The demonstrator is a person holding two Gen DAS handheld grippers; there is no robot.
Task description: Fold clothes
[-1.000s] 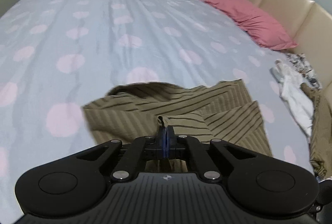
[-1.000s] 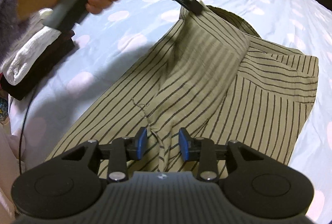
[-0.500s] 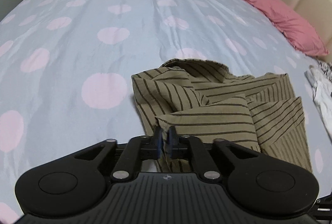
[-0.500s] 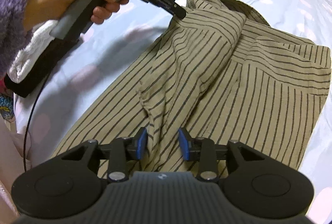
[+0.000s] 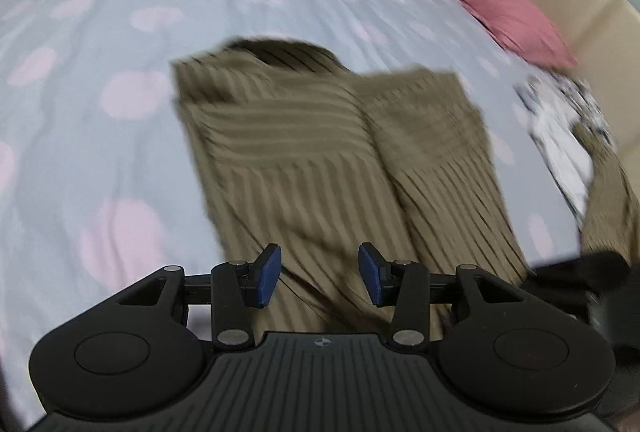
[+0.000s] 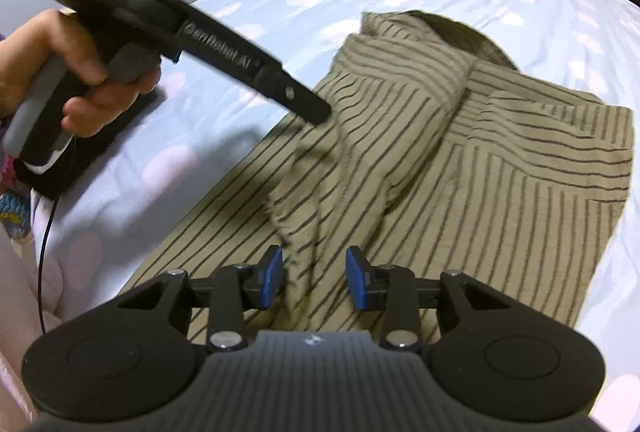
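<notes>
Left gripper (image 5: 319, 279) jaws now apart, sleeve released; sleeve dropped flat onto striped shirt (image 6: 460, 168); left gripper lifted clear

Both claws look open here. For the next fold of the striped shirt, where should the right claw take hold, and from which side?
Probably the raised ridge of the folded-over sleeve on the striped shirt, just ahead of the right claw. It stands proud of the flat layers, so the open jaws could straddle it coming straight forward from the near hem side. The left claw, also open, hovers near the collar end.
</notes>
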